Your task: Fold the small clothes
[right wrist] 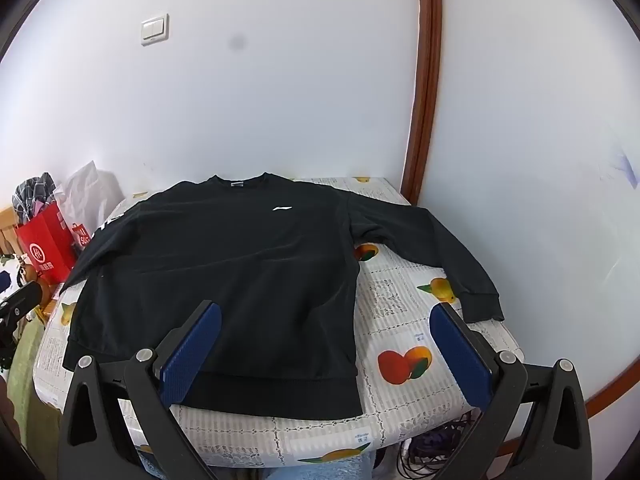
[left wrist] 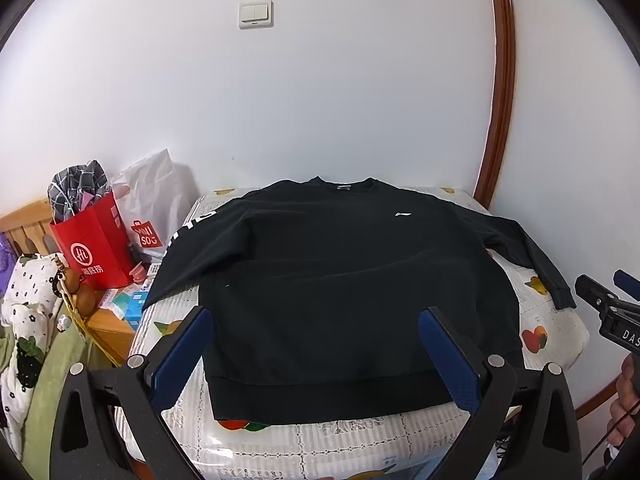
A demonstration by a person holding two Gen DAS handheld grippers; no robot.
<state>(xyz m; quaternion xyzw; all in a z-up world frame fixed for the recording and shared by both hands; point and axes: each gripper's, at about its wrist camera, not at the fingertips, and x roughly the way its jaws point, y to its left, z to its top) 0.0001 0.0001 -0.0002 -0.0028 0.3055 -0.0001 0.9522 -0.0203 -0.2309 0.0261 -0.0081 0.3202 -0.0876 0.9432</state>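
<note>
Bright, even daylight, soft shadows, sharp focus; fisheye bends the edges, and dark vignettes fill the corners.

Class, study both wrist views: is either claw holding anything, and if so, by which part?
Nothing is held. The left claw and the right claw both stand wide open above the black sweatshirt, which lies flat on the table.
</note>
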